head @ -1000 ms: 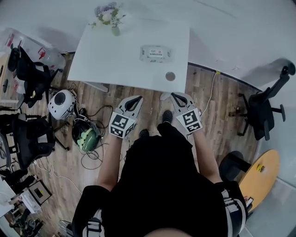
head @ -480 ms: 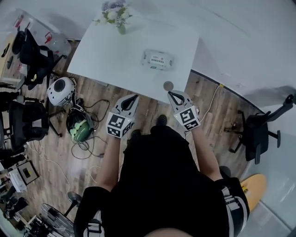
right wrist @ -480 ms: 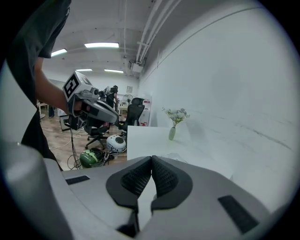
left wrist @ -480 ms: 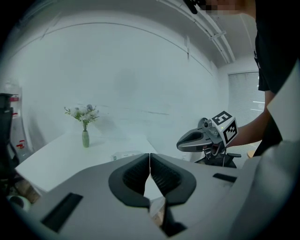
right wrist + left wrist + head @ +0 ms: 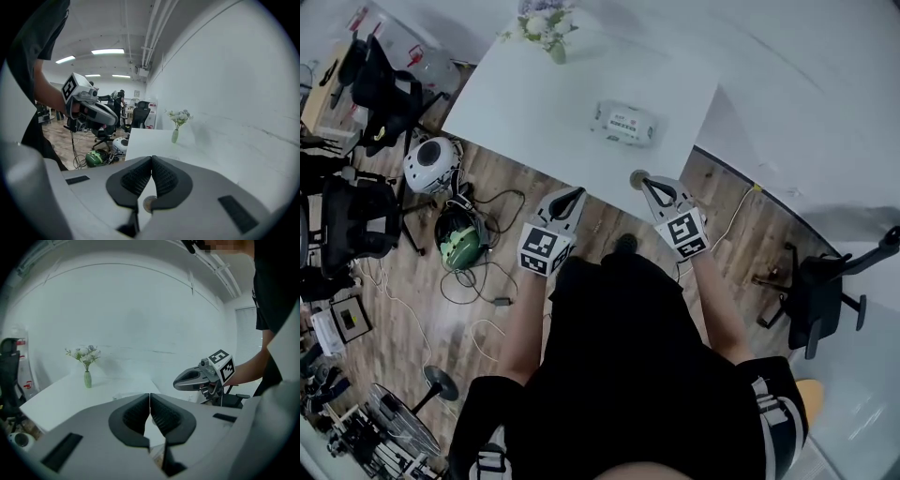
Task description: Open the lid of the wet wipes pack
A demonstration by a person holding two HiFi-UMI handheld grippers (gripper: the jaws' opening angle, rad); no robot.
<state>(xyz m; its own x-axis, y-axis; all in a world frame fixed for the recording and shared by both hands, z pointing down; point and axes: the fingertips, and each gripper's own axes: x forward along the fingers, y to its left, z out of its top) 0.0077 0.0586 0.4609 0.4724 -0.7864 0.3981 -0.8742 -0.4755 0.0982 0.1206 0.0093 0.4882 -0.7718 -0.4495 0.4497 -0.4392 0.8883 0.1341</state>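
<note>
The wet wipes pack lies flat on the white table, right of its middle, lid side up. Both grippers hover short of the table's near edge, well apart from the pack. My left gripper is over the floor just before the edge, and its jaws are shut with nothing between them. My right gripper is at the edge, shut and empty too. Each gripper shows in the other's view: the right gripper, the left gripper.
A small round disc sits on the table right by my right gripper's tips, also seen under its jaws. A vase of flowers stands at the far left corner. Office chairs, cables and a green helmet crowd the floor at left.
The person has stepped closer to the table. Both grippers have moved forward to its near edge, staying shut; the pack has not moved.
</note>
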